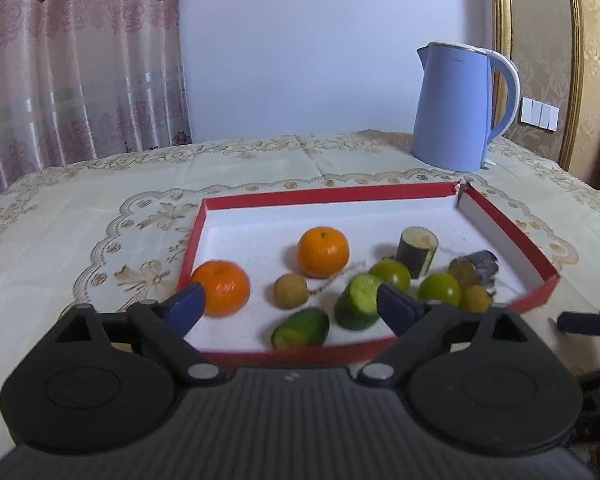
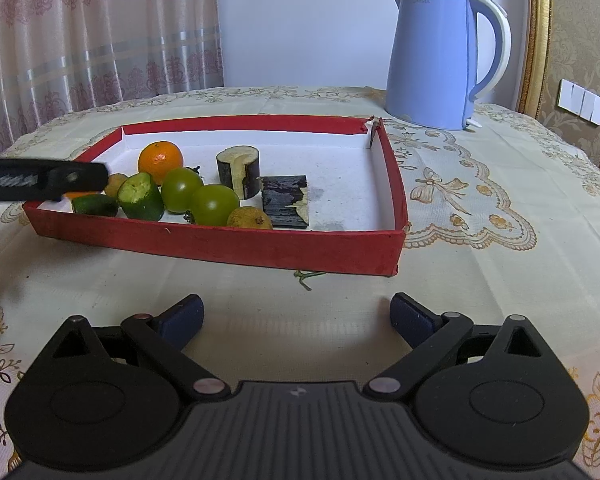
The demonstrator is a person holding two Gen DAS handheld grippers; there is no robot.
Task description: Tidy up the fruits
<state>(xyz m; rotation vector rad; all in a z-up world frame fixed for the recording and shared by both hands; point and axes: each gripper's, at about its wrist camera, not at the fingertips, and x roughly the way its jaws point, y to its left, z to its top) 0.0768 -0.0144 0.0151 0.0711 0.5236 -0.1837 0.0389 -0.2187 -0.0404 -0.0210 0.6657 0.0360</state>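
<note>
Our left tool (image 1: pixel 290 304) stands wide, nothing between its pads, poised over the near wall of the red tray (image 1: pixel 300 354). The near orange (image 1: pixel 222 288) lies just beyond its left finger, apparently clear of the pad, though blur keeps us from being sure. Our right tool (image 2: pixel 296 318) is also wide and empty, hovering over bare bench (image 2: pixel 480 264) well short of the tray, so the left is the nearer hand for anything inside.

The tray holds all the fruit we can see: a second orange (image 1: pixel 323 251) farther in, a small brown longan (image 1: pixel 291 290), a cut green piece (image 1: pixel 300 327) lying with its long axis across the tool's line, another cut green piece (image 1: pixel 358 302), two green round fruits (image 1: pixel 439 289), a dark-skinned stub (image 1: pixel 417 251) standing upright, and a dark flat piece (image 2: pixel 286 201). A blue kettle (image 1: pixel 456 108) stands beyond the tray.
</note>
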